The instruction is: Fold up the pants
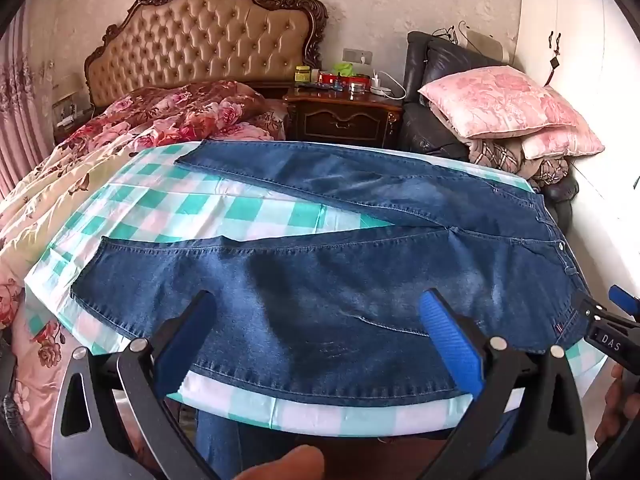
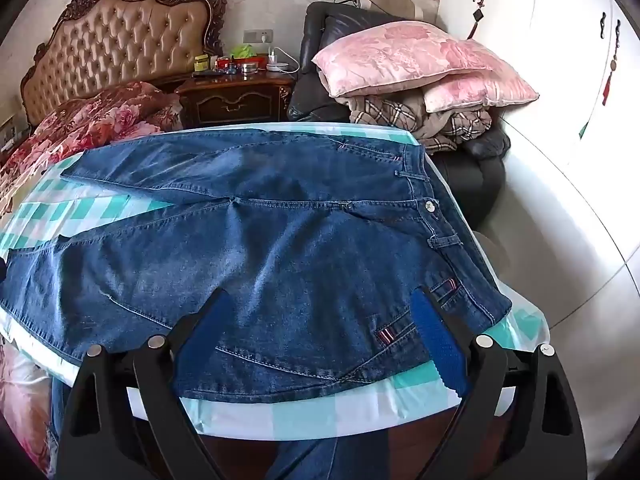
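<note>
Pants (image 1: 320,272): blue denim, spread flat on the checked cloth (image 1: 224,204) covering a table; legs splayed toward the bed (image 1: 80,168), waistband toward the armchair (image 2: 472,168).
Left gripper (image 1: 320,320): fingers wide apart, hovering over the near leg, holding nothing.
Right gripper (image 2: 320,320): fingers wide apart above the hip and pocket area, holding nothing; contact with the fabric is hard to judge.
Pink pillows (image 2: 400,60): stacked on the armchair.
Nightstand (image 1: 344,116): beside the bed.
</note>
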`<state>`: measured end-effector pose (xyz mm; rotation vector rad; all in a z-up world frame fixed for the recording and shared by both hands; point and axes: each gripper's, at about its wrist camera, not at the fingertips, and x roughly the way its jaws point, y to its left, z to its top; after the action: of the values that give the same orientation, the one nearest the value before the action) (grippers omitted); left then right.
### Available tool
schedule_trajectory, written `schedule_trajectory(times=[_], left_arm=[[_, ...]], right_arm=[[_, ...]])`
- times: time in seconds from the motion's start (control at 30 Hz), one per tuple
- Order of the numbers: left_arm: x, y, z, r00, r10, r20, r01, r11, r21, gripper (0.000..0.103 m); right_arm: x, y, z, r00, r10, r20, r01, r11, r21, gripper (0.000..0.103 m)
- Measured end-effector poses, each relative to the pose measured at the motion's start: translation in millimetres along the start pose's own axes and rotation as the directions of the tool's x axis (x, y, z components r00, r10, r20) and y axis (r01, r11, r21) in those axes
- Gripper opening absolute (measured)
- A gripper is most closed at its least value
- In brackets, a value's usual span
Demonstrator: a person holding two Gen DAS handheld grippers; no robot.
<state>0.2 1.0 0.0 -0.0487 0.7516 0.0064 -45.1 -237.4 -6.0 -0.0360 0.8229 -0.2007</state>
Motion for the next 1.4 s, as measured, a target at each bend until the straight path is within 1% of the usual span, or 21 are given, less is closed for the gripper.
schedule_trajectory(times=[0.23,0.27,0.37,0.4,0.53,0.67,1.4], left_arm=[[-0.8,3.0,0.4,1.000,-0.012,-0.008,0.012,1.000,-0.017,0.102],[-0.7,3.7,0.8,1.000,-0.015,-0.012,0.014,1.000,-0.019,0.102],[-0.9,5.8,3.7,1.000,-0.014,-0.018,0.014,1.000,-0.023,0.102],[-0.8,12.8,4.4,1.000,-0.012,-0.003,0.012,1.000,-0.029,0.102],[-2.6,18.3,8.3,1.000,-0.011,-0.007,0.011,1.000,-0.029,0.102],[5.6,10.4,-2.1,1.000,-0.010,-0.004,0.010,1.000,-0.025,0.102],[6.3,9.8,-2.0,1.000,-0.012,-0.002,0.012,1.000,-0.026,0.102]], right_arm=[[-0.8,2.9,1.8,1.000,-0.007,-0.013,0.007,1.000,0.003,0.088],[-7.7,2.0,-0.4,1.000,0.009,0.008,-0.009,1.000,-0.002,0.088],[-5.0,1.7,1.0,1.000,0.010,0.007,-0.010,1.000,-0.004,0.088],[-3.9,1.3,1.6,1.000,0.010,0.007,-0.010,1.000,-0.003,0.088],[-2.1,5.0,1.3,1.000,0.002,0.004,-0.002,1.000,-0.002,0.088],[1.1,4.5,0.6,1.000,0.003,0.001,-0.003,1.000,0.000,0.088],[1.9,3.8,0.7,1.000,0.000,0.003,0.000,1.000,-0.002,0.088]])
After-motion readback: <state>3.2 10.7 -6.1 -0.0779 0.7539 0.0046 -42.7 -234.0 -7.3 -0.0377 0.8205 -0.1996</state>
